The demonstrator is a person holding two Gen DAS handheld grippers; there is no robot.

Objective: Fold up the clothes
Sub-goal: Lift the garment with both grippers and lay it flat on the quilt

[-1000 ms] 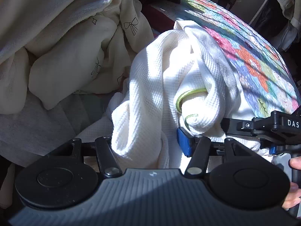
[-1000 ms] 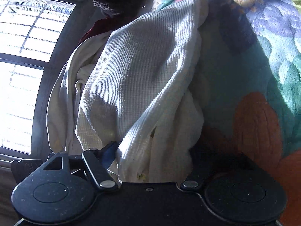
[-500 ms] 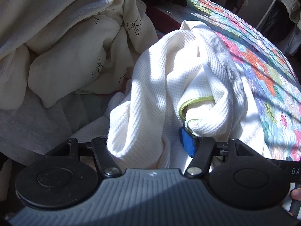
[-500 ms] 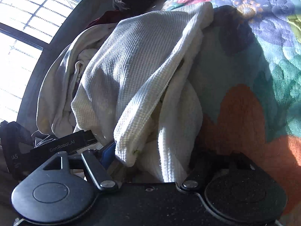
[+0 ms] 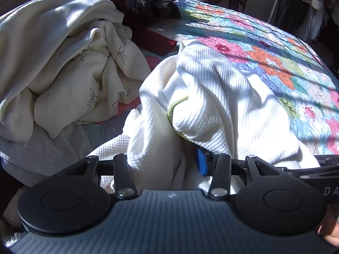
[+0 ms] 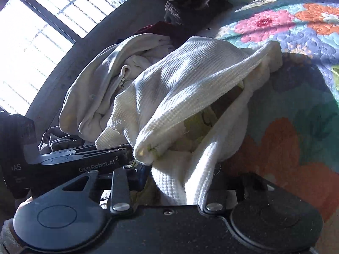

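Note:
A white waffle-knit garment (image 5: 222, 97) with a green-trimmed opening lies bunched on the floral quilt (image 5: 275, 50). My left gripper (image 5: 169, 160) is shut on a fold of it; cloth fills the gap and one blue pad (image 5: 200, 162) shows. In the right wrist view the same garment (image 6: 190, 80) drapes away from my right gripper (image 6: 173, 182), which is shut on its near edge. The left gripper's black body (image 6: 84, 160) shows close at the left there.
A heap of cream clothes with bow prints (image 5: 84, 80) and a grey garment (image 5: 42, 152) lie to the left. Dark clothes (image 5: 148, 2) sit at the bed's far side. A bright window (image 6: 42, 31) is on the left.
Both grippers have drawn back and risen with the white garment, pulling it further out over the quilt. More of the quilt and the clothes heap shows now.

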